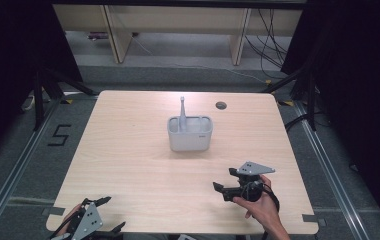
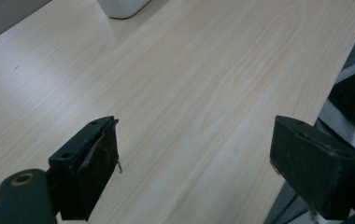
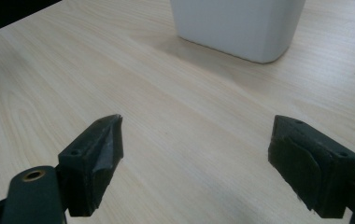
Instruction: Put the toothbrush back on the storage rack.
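Black and wide apart, the two jaws of the right gripper [image 1: 223, 191] hold nothing; they hover low over the near right part of the table [image 1: 128, 150], pointing left and a little away from the person. The person's right hand [image 1: 260, 202] wraps the gripper's body from below, and a grey three-cornered plate sits on top of it. In the right gripper view the same jaws [image 3: 194, 158] rise from the bottom corners with bare wood between them, and the container [image 3: 238, 25] stands ahead and slightly to the right, well apart from them.

The left gripper [image 1: 105, 215] is at the near left edge of the table, also spread and empty, with its own grey plate facing up. In the left gripper view its jaws [image 2: 194, 158] frame light wood grain and the table's edge, with one jaw hanging past that edge; a corner of the container [image 2: 122, 7] shows far off at the top.

The container [image 1: 190, 133] is a pale grey, box-shaped tub with rounded corners, standing upright near the middle of the table, toward the far side. A slim grey utensil [image 1: 182, 114] stands in its left rear corner, its handle sticking up above the rim. The table is pale wood, with a small round cable hole [image 1: 221, 105] near its far edge.
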The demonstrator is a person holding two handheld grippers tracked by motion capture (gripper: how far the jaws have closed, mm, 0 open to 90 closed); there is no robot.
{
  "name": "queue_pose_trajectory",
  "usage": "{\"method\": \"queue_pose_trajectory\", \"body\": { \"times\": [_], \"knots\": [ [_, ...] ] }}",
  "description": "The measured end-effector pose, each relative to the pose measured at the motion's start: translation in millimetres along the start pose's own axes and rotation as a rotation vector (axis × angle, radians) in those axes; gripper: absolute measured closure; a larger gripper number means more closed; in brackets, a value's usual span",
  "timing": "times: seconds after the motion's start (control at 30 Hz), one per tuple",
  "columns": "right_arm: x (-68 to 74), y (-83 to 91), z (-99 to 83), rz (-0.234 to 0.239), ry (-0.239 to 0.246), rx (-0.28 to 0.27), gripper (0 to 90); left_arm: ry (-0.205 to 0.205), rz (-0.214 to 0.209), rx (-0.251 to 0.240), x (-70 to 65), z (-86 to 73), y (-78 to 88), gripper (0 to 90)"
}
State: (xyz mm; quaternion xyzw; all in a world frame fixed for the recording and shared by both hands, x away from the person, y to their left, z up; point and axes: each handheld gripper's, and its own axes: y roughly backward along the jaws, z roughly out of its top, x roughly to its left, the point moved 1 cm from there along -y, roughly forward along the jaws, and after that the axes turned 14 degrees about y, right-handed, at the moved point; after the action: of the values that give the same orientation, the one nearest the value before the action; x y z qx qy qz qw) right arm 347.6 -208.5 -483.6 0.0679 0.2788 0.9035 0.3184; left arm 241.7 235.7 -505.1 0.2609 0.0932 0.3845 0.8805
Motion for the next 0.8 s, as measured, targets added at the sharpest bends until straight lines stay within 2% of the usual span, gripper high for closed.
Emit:
{"method": "queue_pose_trajectory", "body": {
  "times": [0.03, 0.07, 0.1, 0.13, 0.17, 0.23, 0.27, 0.3, 0.33, 0.37, 0.4, 0.47, 0.5, 0.53, 0.57, 0.6, 0.63, 0.7, 0.73, 0.77, 0.8],
  "knots": [
    [1.0, 2.5, -0.9, 0.001, -0.02, 0.018, 18.7, 0.008, -0.004, -0.005, -0.6, -0.1, -0.5, 14.8],
    [0.1, 2.3, -2.6, -0.005, -0.005, 0.004, 18.7, 0.008, -0.005, -0.006, -0.8, -0.2, -0.6, 14.8],
    [3.4, 3.9, -3.2, 0.002, -0.048, 0.013, 18.7, 0.006, -0.005, -0.007, -0.8, -0.1, -0.6, 14.8],
    [1.7, 4.4, -4.7, -0.005, -0.021, 0.005, 18.7, 0.007, -0.005, -0.007, -0.8, -0.1, -0.6, 14.9],
    [0.4, 4.6, -5.3, 0.019, -0.006, 0.005, 18.7, 0.002, -0.003, -0.003, -0.4, 0.0, -0.3, 14.9],
    [2.8, 7.4, -7.8, -0.007, -0.027, 0.018, 18.7, -0.003, 0.001, 0.0, -0.1, 0.1, 0.4, 14.8],
    [2.5, 7.0, -8.7, 0.001, -0.022, 0.012, 18.7, -0.016, 0.003, 0.011, 0.9, 0.4, 1.3, 14.8],
    [2.6, 8.3, -10.0, -0.006, -0.017, 0.016, 18.6, -0.013, 0.004, 0.009, 0.7, 0.4, 1.0, 14.8],
    [3.5, 8.2, -10.8, 0.004, -0.037, 0.018, 18.6, -0.016, 0.004, 0.012, 0.8, 0.5, 1.2, 14.8],
    [3.4, 8.5, -11.9, -0.003, -0.025, 0.021, 18.6, -0.018, 0.004, 0.011, 0.9, 0.6, 1.4, 14.8],
    [5.5, 9.6, -12.3, -0.007, -0.048, 0.027, 18.6, -0.017, 0.003, 0.011, 0.8, 0.6, 1.5, 14.8],
    [3.9, 12.3, -13.2, -0.008, -0.021, 0.019, 18.5, -0.015, 0.003, 0.008, 1.0, 0.7, 1.3, 14.8],
    [4.9, 14.3, -13.7, -0.011, -0.044, 0.027, 18.4, -0.015, 0.005, 0.002, 1.0, 0.4, 1.0, 14.8],
    [4.2, 14.3, -14.5, -0.003, -0.04, 0.012, 18.3, -0.016, 0.005, 0.011, 1.0, 0.6, 1.4, 14.9],
    [4.0, 15.9, -15.4, -0.019, -0.044, 0.025, 18.3, -0.018, 0.004, 0.011, 0.8, 0.5, 1.4, 14.8],
    [2.4, 17.5, -16.3, -0.023, -0.024, 0.016, 18.2, -0.016, 0.001, 0.011, 0.8, 0.4, 1.0, 14.9],
    [1.9, 18.7, -17.4, -0.023, -0.025, 0.016, 18.1, -0.016, 0.002, 0.009, 0.7, 0.3, 0.8, 14.8],
    [2.9, 21.6, -19.9, -0.022, -0.066, 0.019, 18.0, -0.013, -0.001, 0.011, 0.5, 0.4, 0.9, 14.8],
    [-0.3, 22.4, -21.3, -0.037, -0.033, 0.014, 18.0, -0.017, 0.003, 0.011, 0.7, 0.4, 1.2, 14.8],
    [-1.0, 24.7, -22.4, -0.041, -0.031, 0.022, 17.9, -0.016, 0.003, 0.012, 0.7, 0.3, 1.3, 14.8],
    [1.3, 26.3, -23.5, -0.039, -0.069, 0.032, 17.7, -0.016, 0.004, 0.012, 0.8, 0.3, 1.3, 14.8]
  ]
}}
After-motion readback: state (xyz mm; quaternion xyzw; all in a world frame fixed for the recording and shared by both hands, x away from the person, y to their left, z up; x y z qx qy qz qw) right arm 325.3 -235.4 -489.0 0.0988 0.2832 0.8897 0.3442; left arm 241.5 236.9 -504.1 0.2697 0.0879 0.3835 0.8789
